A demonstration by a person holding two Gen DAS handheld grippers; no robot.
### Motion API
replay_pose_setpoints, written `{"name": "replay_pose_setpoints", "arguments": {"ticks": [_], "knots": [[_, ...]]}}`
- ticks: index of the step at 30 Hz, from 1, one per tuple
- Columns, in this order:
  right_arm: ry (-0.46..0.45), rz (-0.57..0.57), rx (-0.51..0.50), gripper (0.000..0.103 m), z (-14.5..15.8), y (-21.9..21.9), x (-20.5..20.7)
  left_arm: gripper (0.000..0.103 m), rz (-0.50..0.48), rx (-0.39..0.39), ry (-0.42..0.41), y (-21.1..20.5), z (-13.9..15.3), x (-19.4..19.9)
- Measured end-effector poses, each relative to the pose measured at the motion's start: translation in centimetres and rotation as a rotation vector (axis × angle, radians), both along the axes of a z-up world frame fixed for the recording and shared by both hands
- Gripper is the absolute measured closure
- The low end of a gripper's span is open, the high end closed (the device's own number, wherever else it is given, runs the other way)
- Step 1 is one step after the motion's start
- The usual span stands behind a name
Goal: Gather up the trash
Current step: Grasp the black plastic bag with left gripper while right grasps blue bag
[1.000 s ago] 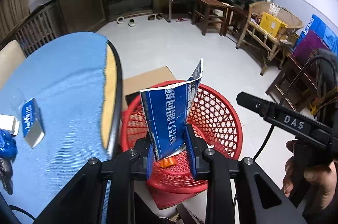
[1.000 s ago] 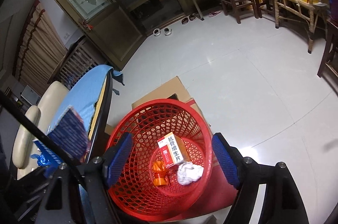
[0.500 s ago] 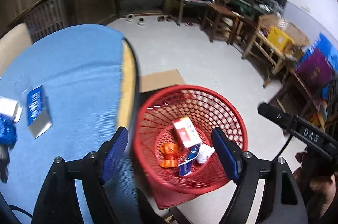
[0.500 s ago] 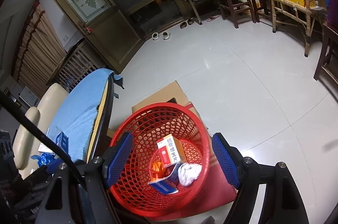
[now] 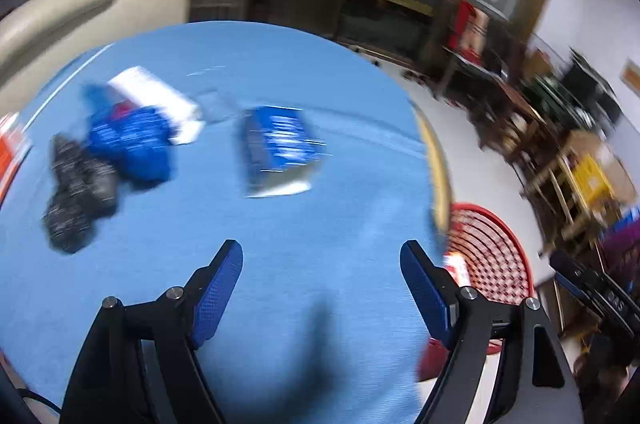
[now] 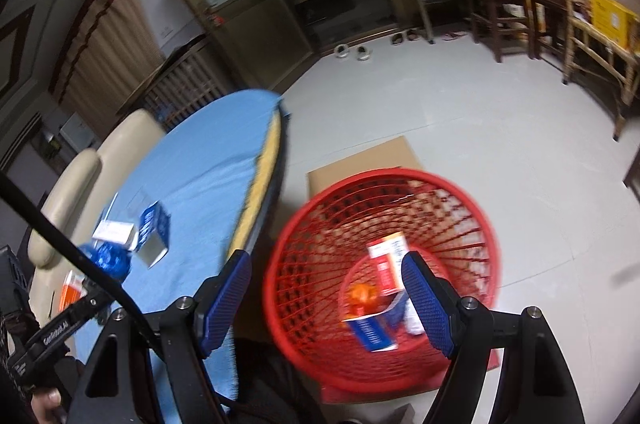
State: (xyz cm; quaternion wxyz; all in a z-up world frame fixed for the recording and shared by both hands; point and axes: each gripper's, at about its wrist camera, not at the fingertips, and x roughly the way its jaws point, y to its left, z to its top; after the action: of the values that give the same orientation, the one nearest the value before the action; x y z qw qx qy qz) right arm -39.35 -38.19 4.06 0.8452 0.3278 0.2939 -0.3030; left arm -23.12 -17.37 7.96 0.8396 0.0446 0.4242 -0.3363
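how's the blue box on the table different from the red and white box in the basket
The blue cardboard box lies on the blue-clothed round table, not yet collected; the red and white cardboard box is already inside the red mesh basket on the floor. The colours differ: one mostly blue, the other red and white. Both are small rectangular cartons.

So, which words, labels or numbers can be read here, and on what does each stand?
"GenRobot.AI", small: side of the left gripper, jaws just opened and empty, in the right wrist view.
"DAS", faint: side of the right gripper, in the left wrist view.
Too blurred: print on the blue box, the red and white box in the red basket, the blue packet.
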Motion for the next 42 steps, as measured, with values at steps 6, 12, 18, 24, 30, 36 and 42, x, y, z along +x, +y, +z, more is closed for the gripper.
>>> {"name": "replay_pose_setpoints", "arguments": {"ticks": [6, 12, 18, 24, 30, 36, 42], "knots": [[0.029, 0.098, -0.031, 0.023, 0.4, 4.0, 3.8, 0.021, 0.212, -0.022, 0.021, 7.5, -0.5, 5.7], [0.061, 0.180, -0.056, 0.023, 0.7, 7.4, 7.2, 0.020, 0.380, -0.036, 0.105, 11.2, -2.6, 12.0], [0.086, 0.238, -0.086, 0.023, 1.3, 9.2, 9.3, 0.020, 0.411, -0.017, 0.153, 10.8, -5.0, 16.0], [0.126, 0.270, -0.091, 0.023, 1.0, 9.9, 11.0, 0.057, 0.429, -0.014, 0.137, 11.0, -6.4, 17.5], [0.151, 0.316, -0.092, 0.023, 0.4, 10.7, 13.7, 0.077, 0.412, -0.027, 0.130, 13.3, -6.8, 18.4], [0.164, 0.423, -0.105, 0.023, -0.2, 13.1, 18.8, 0.078, 0.408, -0.019, 0.107, 15.6, -7.0, 17.5], [0.144, 0.571, -0.128, 0.023, -0.5, 16.6, 25.6, 0.078, 0.430, -0.021, 0.105, 16.6, -6.8, 17.0]]}}
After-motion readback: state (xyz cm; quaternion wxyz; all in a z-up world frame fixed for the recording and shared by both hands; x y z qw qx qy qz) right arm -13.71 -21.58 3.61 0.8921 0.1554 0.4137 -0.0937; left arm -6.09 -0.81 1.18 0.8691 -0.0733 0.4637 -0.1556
